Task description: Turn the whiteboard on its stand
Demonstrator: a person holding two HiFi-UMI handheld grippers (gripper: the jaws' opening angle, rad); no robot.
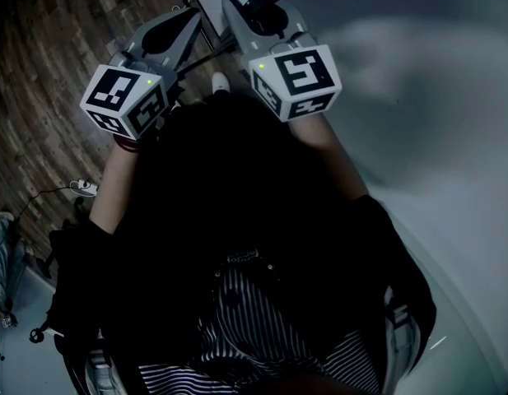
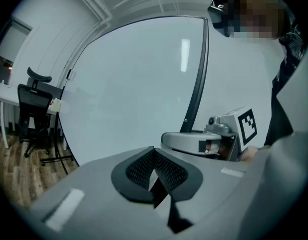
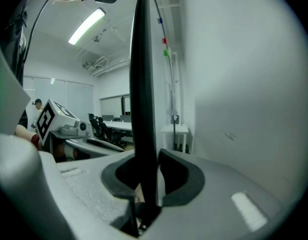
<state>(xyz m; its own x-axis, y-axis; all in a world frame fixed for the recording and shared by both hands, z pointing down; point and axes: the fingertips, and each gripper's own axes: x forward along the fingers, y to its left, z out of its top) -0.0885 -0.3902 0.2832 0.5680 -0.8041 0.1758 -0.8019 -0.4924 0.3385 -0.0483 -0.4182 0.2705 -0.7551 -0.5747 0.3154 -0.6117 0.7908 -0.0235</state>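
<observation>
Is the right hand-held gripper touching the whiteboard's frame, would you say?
Touching. The right gripper view shows the right hand-held gripper closed on the whiteboard's dark frame edge.

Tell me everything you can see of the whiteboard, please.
The whiteboard is a large, blank, pale panel. It looks glossy, with a bright reflection on it, and is edged by a thin dark frame. It stands upright. The right gripper clamps the frame between its pads. The left gripper, jaws together and empty, is in front of the board's face. Whether it touches the board I cannot tell.
</observation>
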